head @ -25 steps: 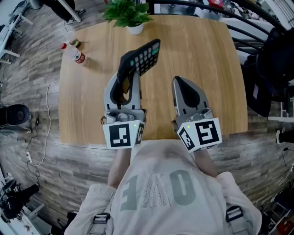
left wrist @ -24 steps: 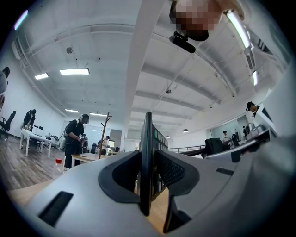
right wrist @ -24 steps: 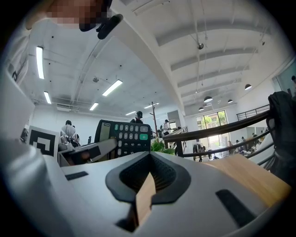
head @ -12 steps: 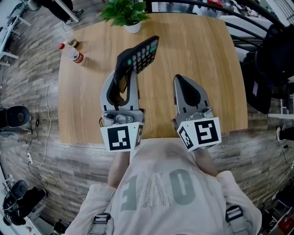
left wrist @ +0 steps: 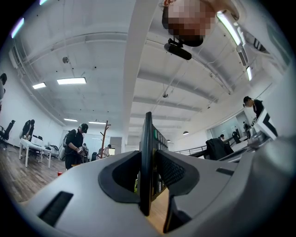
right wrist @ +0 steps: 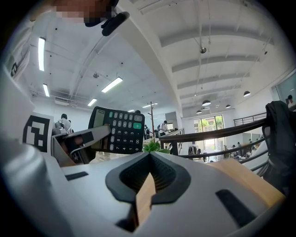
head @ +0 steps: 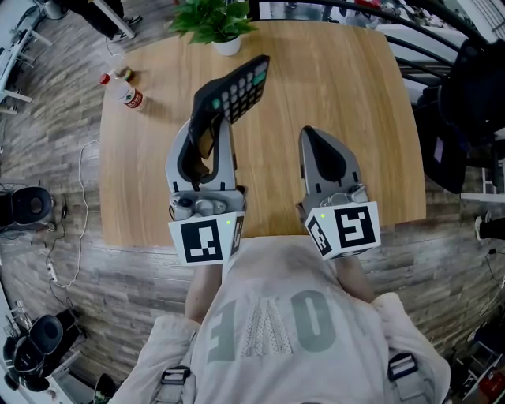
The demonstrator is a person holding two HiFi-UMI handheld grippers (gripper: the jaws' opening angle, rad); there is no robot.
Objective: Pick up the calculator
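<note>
Left claw (head: pixel 210 118) is clamped on the calculator (head: pixel 237 85), up off the table (head: pixel 355 95). Left gripper view shows just its thin edge btw the jaws; right gripper view shows its keys. Right claw (head: pixel 310 136) is closed, nothing in it.

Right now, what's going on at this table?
A person is working with a handheld gripper in each hand over a wooden table. The left gripper is clamped on the lower edge of a black calculator and holds it tilted up, clear of the tabletop. The right gripper is shut on nothing, beside it. A potted plant and a small bottle sit near the far edge.
</note>
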